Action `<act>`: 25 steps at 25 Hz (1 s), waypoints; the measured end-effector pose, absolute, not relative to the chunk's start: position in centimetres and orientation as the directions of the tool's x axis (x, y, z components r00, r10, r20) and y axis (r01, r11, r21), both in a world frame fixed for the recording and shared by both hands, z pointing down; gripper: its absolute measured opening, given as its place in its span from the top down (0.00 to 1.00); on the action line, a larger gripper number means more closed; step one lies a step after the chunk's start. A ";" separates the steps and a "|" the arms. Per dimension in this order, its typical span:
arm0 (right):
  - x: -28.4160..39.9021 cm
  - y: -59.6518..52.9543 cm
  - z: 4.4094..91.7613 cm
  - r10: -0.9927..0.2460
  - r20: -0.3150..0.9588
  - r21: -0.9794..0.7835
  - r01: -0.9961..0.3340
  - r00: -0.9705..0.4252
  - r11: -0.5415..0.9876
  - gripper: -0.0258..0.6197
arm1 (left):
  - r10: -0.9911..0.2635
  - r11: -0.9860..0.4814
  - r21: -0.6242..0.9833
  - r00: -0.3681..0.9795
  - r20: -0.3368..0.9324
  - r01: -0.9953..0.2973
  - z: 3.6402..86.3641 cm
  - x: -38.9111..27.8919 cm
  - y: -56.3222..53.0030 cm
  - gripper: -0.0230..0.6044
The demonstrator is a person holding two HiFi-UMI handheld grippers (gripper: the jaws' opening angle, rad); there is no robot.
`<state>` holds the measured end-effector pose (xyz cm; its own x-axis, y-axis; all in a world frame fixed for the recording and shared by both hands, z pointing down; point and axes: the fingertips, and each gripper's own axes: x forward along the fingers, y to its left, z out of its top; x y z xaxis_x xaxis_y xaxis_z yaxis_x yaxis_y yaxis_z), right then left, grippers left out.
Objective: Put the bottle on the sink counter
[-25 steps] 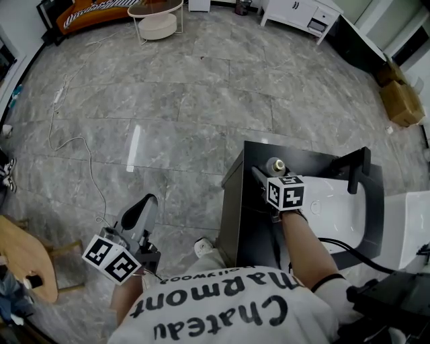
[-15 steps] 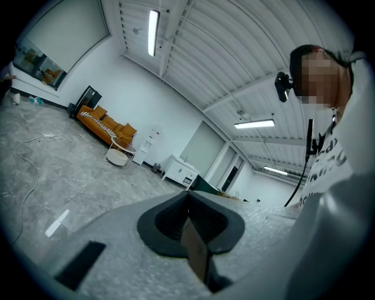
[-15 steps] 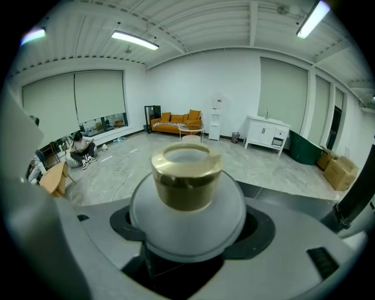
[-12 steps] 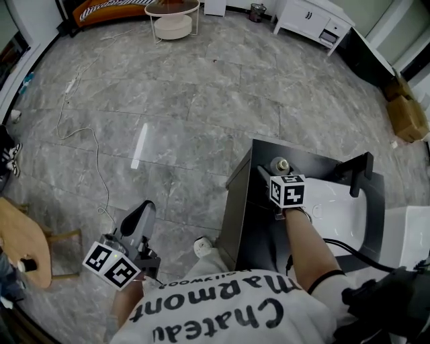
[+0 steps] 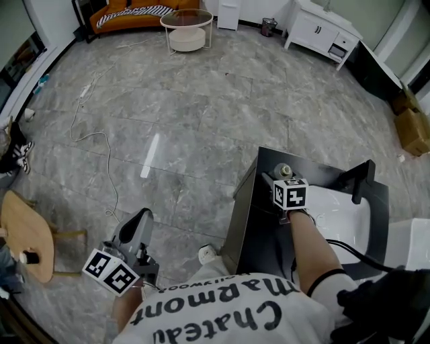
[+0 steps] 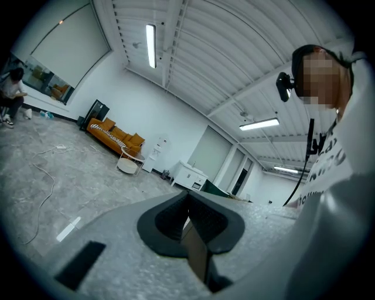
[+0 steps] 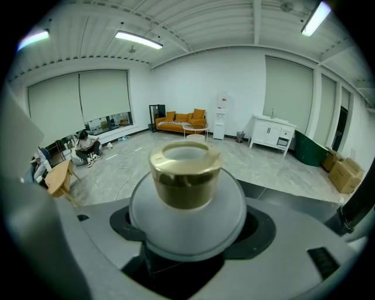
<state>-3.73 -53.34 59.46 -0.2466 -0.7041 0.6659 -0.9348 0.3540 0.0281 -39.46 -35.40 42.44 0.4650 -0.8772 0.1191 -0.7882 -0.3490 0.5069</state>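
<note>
A white rounded bottle [image 7: 186, 205] with a gold cap [image 7: 185, 173] sits between the jaws of my right gripper [image 7: 187, 240], which is shut on it. In the head view the bottle [image 5: 281, 170] is over the far left corner of the black sink counter [image 5: 259, 225], just ahead of the right gripper [image 5: 277, 179]. Whether its base touches the counter is hidden. My left gripper [image 5: 138, 225] hangs low over the floor to the left of the counter. In its own view the left gripper [image 6: 188, 218] is shut with nothing in it.
A white basin [image 5: 336, 211] and a black faucet [image 5: 363, 178] fill the counter's right part. A cable [image 5: 94, 144] lies on the grey tiled floor. A wooden stool [image 5: 27, 235] stands at the left. A round table [image 5: 186, 27], sofa [image 5: 131, 15] and white cabinet [image 5: 322, 30] are far off.
The head view has tipped so more of the far room shows. My right gripper stays with the bottle at the counter's far corner, and the left gripper stays low.
</note>
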 end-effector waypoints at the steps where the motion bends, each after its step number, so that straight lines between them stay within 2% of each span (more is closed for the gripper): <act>1: -3.7 -53.3 59.4 -0.706 0.664 0.026 -0.936 -0.248 0.352 0.43 | -0.881 -0.345 0.506 0.459 0.117 -0.790 42.3 -39.5 -35.3 0.94; 7: -4.0 -53.3 59.6 -0.685 0.665 -0.034 -0.928 -0.299 0.371 0.43 | -0.911 -0.313 0.516 0.406 0.075 -0.797 40.8 -40.5 -34.5 0.94; 12: -4.1 -52.7 59.5 -0.677 0.663 -0.025 -0.913 -0.320 0.407 0.43 | -0.918 -0.281 0.459 0.375 0.126 -0.843 40.6 -40.4 -32.5 0.94; 17: -4.3 -52.5 59.5 -0.677 0.659 -0.010 -0.905 -0.327 0.426 0.43 | -0.937 -0.272 0.476 0.344 0.068 -0.836 39.2 -40.3 -30.6 0.94; 25: -4.2 -52.0 59.6 -0.659 0.673 -0.008 -0.895 -0.335 0.447 0.43 | -0.964 -0.199 0.447 0.256 0.071 -0.872 38.4 -39.2 -26.2 0.94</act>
<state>-4.16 -51.97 59.55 -0.3354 -0.6591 0.6732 -0.8947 0.4466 -0.0084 -39.21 -26.21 38.42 0.2563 -0.9640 0.0708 -0.8721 -0.1990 0.4471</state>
